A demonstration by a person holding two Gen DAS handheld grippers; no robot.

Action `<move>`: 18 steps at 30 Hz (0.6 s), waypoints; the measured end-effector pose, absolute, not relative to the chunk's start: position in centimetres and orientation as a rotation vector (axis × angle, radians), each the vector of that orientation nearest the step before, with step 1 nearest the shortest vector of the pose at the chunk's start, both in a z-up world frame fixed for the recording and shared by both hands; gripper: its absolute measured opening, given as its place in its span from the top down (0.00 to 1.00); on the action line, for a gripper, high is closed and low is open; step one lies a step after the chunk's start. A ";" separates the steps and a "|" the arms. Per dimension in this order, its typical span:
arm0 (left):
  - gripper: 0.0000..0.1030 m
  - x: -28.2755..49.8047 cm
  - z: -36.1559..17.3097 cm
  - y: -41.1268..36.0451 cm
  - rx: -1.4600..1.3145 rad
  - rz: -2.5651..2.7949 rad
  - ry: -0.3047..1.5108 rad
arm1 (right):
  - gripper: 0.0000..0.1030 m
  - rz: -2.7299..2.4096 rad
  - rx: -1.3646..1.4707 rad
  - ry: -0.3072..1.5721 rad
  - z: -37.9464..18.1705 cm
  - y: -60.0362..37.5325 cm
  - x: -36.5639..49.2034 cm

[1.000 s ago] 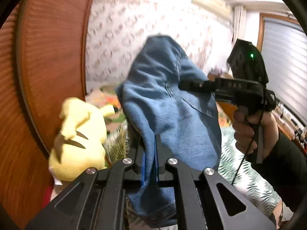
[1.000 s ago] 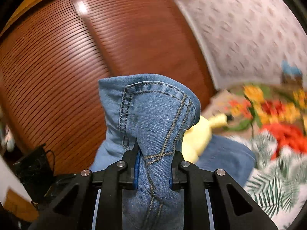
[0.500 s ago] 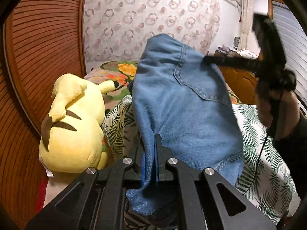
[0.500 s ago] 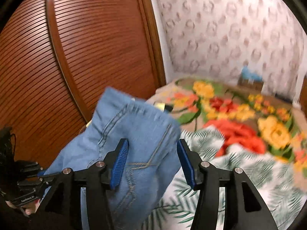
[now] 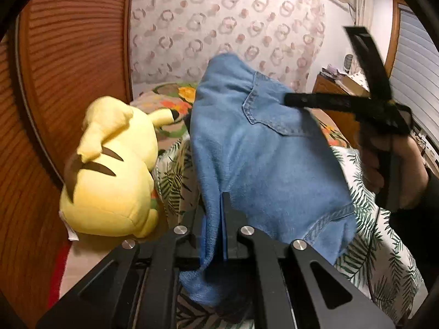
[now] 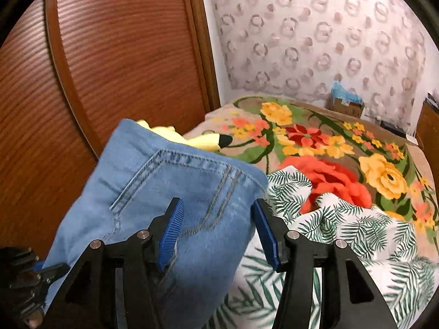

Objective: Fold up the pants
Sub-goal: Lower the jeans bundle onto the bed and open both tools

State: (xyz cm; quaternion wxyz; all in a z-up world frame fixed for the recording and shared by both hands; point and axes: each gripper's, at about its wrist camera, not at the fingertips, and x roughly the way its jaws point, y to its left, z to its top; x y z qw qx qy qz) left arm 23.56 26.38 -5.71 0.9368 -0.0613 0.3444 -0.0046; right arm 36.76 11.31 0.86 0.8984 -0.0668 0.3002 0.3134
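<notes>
The pants are blue denim jeans (image 5: 263, 159), held up in a bunch above the bed. My left gripper (image 5: 221, 219) is shut on a fold of the jeans, which drape over its fingers. In the right wrist view the jeans (image 6: 170, 192) lie across and behind my right gripper (image 6: 216, 233), whose jaws stand wide apart with blue pads; the cloth rests loosely between them, not pinched. The right gripper also shows in the left wrist view (image 5: 384, 115), blurred, at the far side of the jeans.
A yellow plush toy (image 5: 109, 170) lies at the left against the brown slatted wardrobe door (image 6: 109, 54). The bed has a palm-leaf sheet (image 6: 343, 233) and a floral blanket (image 6: 329, 148). A cardboard box (image 6: 345, 104) stands by the patterned wall.
My right gripper has let go of the jeans and opened wide. The jeans have dropped lower toward the bed. My left gripper stays shut on the cloth.
</notes>
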 end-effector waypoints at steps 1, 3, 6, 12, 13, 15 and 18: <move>0.92 23.3 -5.3 26.2 -0.120 0.000 0.697 | 0.47 0.650 -0.133 0.612 1.3 10.8 35.8; 0.91 22.9 -4.5 25.9 -0.111 0.016 0.689 | 0.47 0.654 -0.122 0.594 1.8 8.9 33.5; 0.82 22.0 -3.1 25.3 -0.097 0.058 0.675 | 0.47 0.649 -0.119 0.566 1.4 6.7 30.6; 0.54 18.8 0.1 22.3 -0.041 0.049 0.581 | 0.47 0.654 -0.105 0.522 2.7 2.6 23.9; 0.53 18.3 0.5 21.9 -0.040 0.045 0.570 | 0.47 0.652 -0.101 0.516 2.9 2.2 23.2; 0.52 17.3 1.3 20.9 -0.035 0.031 0.555 | 0.47 0.655 -0.100 0.505 3.0 1.4 21.5; 0.48 16.0 2.2 19.5 -0.016 0.020 0.532 | 0.47 0.654 -0.099 0.492 2.6 0.1 19.6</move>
